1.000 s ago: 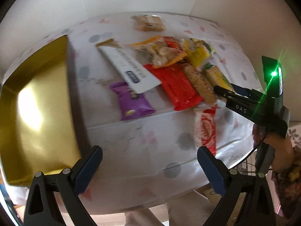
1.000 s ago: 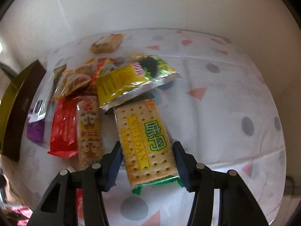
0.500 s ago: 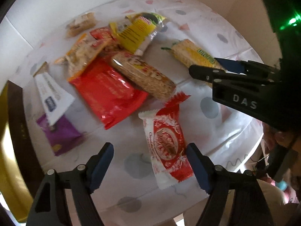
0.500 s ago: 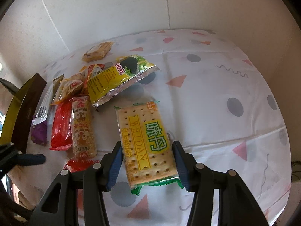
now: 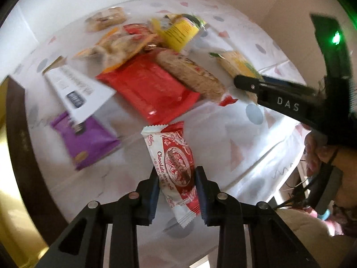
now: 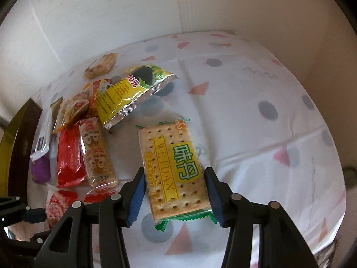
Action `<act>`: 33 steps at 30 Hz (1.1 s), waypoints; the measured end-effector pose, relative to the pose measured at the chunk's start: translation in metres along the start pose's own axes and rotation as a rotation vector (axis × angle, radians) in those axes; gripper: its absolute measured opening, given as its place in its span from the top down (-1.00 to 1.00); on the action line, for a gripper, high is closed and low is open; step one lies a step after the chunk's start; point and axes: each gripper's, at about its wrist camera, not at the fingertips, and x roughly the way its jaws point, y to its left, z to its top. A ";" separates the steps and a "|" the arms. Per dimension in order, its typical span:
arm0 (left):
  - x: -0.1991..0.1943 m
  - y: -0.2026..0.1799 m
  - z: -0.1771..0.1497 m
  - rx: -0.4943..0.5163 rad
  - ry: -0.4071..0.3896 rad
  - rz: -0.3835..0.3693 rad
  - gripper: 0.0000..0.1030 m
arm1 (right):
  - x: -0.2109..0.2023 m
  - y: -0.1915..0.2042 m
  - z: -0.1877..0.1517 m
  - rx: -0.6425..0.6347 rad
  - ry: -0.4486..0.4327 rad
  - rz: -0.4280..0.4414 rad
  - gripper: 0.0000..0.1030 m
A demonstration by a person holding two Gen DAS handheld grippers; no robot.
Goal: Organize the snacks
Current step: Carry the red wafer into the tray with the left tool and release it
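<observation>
My left gripper [image 5: 176,184] is shut on a red and white chocolate roll packet [image 5: 173,163], held just above the spotted tablecloth [image 5: 256,138]. My right gripper [image 6: 175,192] is shut on a yellow-green cracker packet [image 6: 173,167], also seen in the left wrist view [image 5: 236,63]. On the cloth lie a red packet [image 5: 149,89], a purple packet [image 5: 87,138], a white sachet [image 5: 75,89], a grain bar [image 5: 191,73] and a yellow-green pouch [image 6: 129,91].
A gold tray with a dark rim [image 5: 13,156] stands at the left of the table. A biscuit packet [image 6: 100,65] lies near the back wall. The table's near edge [image 5: 274,156] drops off at the right; the person's hand [image 5: 316,151] is there.
My left gripper has swung from the gold tray toward the snacks and closed on the chocolate roll packet. My right gripper has kept hold of the cracker packet and lifted it slightly.
</observation>
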 end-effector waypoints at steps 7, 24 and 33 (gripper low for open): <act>-0.044 0.027 -0.012 0.023 -0.121 -0.073 0.56 | -0.009 0.007 -0.015 0.119 -0.010 -0.008 0.00; -0.104 0.116 -0.035 -0.229 -0.293 -0.119 0.56 | -0.027 0.024 -0.022 0.174 -0.037 -0.031 0.00; -0.106 0.212 -0.056 -0.453 -0.284 0.041 0.55 | -0.038 0.026 -0.009 0.191 -0.081 -0.057 0.00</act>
